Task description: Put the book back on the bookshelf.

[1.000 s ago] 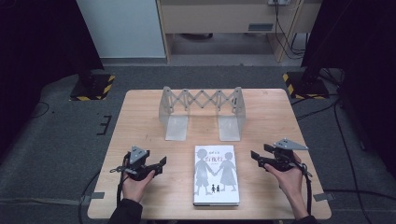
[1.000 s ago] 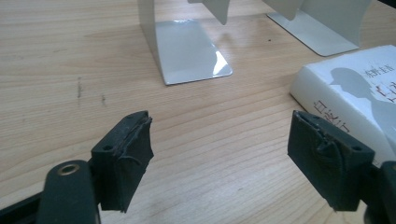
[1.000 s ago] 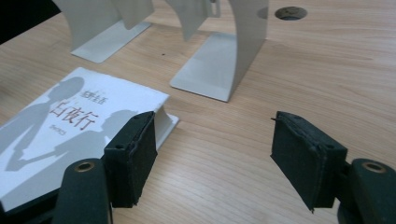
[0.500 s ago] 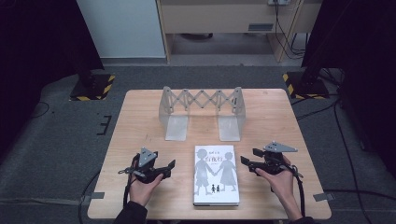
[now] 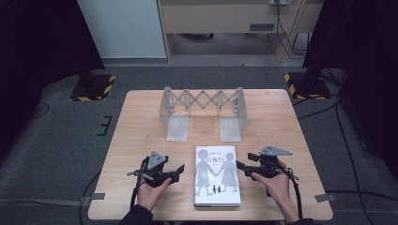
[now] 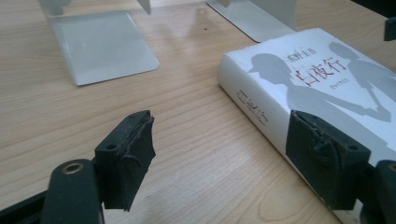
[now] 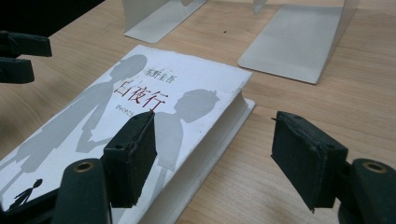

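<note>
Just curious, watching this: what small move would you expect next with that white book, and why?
Probably both close in a little further on the book. It lies flat on the table, the left hand-held gripper beside its spine and the right hand-held gripper at its page edge, both open and not touching it.

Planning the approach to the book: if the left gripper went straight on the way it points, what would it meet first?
Most likely the book's spine side: the left gripper points at it, open, one of its fingers already overlapping that edge; depth is unclear.

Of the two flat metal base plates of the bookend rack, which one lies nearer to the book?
The right base plate: it lies just behind the book, while the left base plate sits off to the left.
</note>
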